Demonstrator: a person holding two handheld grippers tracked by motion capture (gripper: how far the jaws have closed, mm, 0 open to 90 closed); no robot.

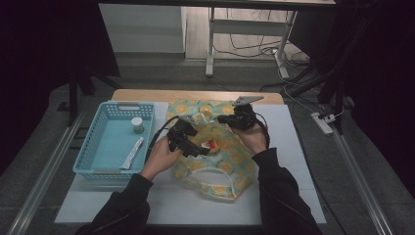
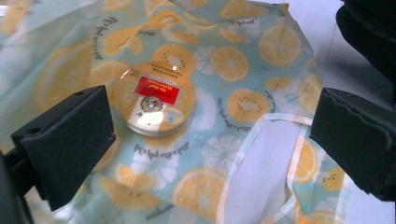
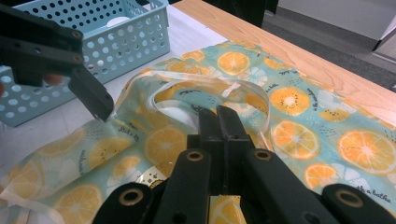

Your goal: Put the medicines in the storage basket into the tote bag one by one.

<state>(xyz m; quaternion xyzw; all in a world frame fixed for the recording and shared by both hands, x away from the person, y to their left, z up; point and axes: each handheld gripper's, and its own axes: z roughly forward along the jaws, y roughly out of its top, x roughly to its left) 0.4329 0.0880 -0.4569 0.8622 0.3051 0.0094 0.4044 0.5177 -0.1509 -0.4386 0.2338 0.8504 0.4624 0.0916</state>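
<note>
Basket [image 1: 115,139], pale blue and perforated, sits left of the orange-print bag [image 1: 220,161] on the white-covered table [image 1: 293,161]; in the basket a small white-capped jar [image 1: 137,125] stands toward the far side, and a long white packet [image 1: 132,153] lies nearer the person. Just right of the basket, the left gripper [image 1: 199,150] hovers over the bag's left half with its jaws wide apart, nothing between the pads. The left gripper view looks down between those jaws at a round flat tin with a red label [image 2: 156,99], which shows through the thin translucent fabric near the bag's middle; whether it lies inside the bag or only under a layer I cannot tell. To the right of the tin in that view, the bag's white-edged opening [image 2: 261,158] gapes over the white table cover. Farther right over the bag, toward its far edge, the right gripper [image 3: 219,122] has its jaws pressed together, clamped on the bag's fabric beside the white looped handle [image 3: 205,91]. Behind the bag, a strip of bare wooden table edge [image 3: 299,60] runs past the cover.
</note>
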